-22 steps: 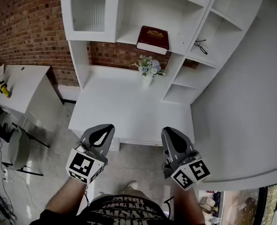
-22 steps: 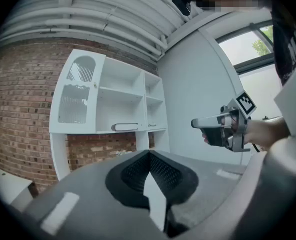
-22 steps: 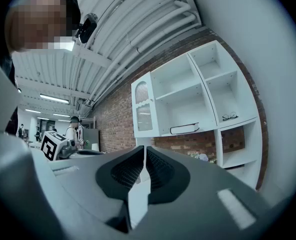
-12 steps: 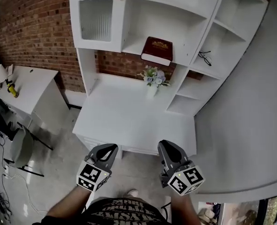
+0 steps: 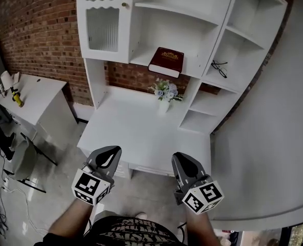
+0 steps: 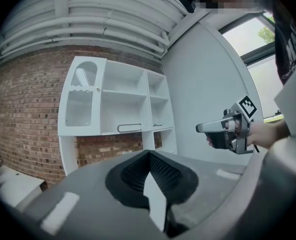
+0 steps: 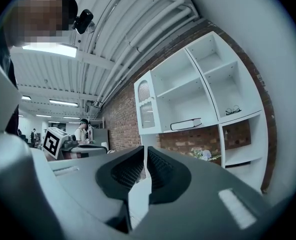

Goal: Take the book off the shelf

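Left tool (image 5: 109, 150) and right tool (image 5: 183, 158) were held closed, empty. Lettering on the shelved book (image 5: 166, 61) could not be read.

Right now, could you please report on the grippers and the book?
Left gripper, right gripper: both shut, empty. Dark red hardback book lies flat on white shelf, untouched. White vase of flowers on desk below; nothing before the book.

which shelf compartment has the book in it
The wide middle compartment, above the flowers, holds the dark red book; the right-hand compartment beside it holds only glasses.
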Demonstrator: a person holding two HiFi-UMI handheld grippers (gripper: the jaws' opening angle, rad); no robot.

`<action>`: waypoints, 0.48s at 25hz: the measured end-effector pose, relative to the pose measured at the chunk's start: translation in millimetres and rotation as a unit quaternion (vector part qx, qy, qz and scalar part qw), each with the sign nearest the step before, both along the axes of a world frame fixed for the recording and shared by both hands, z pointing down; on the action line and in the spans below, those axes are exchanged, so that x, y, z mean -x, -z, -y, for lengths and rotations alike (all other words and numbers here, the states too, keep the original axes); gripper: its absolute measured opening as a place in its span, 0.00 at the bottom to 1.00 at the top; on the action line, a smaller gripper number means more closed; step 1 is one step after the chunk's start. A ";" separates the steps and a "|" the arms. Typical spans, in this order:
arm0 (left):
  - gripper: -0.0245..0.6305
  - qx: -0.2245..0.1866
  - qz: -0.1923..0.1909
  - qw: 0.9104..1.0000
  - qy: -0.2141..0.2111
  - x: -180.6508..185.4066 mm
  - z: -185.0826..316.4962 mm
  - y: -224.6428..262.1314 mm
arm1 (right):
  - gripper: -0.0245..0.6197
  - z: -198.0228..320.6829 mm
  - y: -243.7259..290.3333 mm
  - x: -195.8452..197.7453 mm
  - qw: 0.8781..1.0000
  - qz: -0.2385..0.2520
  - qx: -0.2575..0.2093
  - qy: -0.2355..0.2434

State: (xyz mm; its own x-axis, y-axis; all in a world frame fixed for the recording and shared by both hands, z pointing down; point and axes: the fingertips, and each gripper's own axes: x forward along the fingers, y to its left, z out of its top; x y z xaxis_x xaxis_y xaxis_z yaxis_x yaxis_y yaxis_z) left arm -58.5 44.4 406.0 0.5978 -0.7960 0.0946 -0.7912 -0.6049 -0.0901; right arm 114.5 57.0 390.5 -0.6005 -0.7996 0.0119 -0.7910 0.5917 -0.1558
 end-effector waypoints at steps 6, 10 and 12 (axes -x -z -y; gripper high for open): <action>0.04 -0.014 0.012 1.000 0.008 -3.4 -2.2 22.8 | 0.10 3.0 10.1 -9.4 1.000 0.010 -0.008 0.008; 0.04 -0.019 0.017 1.000 0.010 -0.9 3.0 28.5 | 0.09 13.4 7.4 -12.0 1.000 0.013 -0.005 0.007; 0.04 -0.016 0.018 1.000 0.010 2.5 6.2 25.3 | 0.09 19.6 3.3 -9.4 1.000 0.012 0.000 0.006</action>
